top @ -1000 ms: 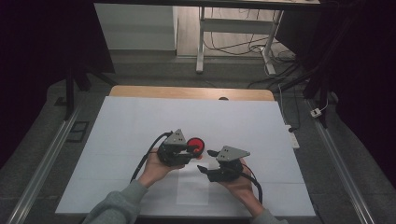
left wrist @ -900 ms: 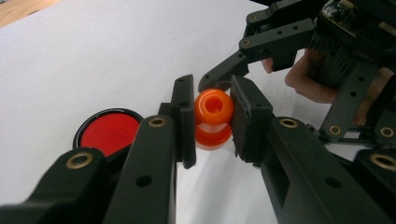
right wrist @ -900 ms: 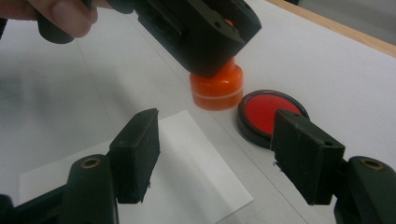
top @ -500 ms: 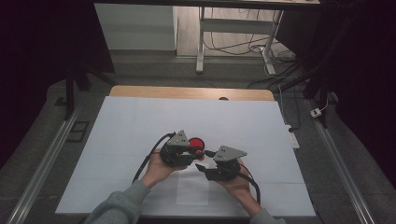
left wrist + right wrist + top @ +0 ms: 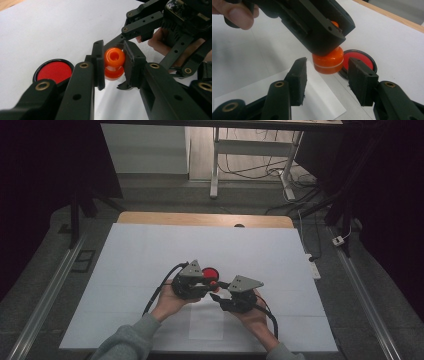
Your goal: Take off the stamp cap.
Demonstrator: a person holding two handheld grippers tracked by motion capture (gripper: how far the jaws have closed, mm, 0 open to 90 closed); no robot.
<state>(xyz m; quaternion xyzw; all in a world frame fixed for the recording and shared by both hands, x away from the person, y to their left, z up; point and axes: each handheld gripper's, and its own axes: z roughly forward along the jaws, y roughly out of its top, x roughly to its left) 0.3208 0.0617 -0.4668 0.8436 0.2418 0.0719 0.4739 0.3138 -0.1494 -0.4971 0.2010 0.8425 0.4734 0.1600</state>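
Pretty dim room, dark walls. White-topped table with a wooden edge, grey floor, a metal desk frame and loose cables behind it.

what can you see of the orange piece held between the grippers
The orange piece looks like glossy plastic, rounded, with a hole in its upper knob and a wider lower part ringed by a pale seam. The left gripper is shut on its upper part, holding it above the white table beside a red disc. The right gripper has just been closing around its lower part, pads not yet touching.
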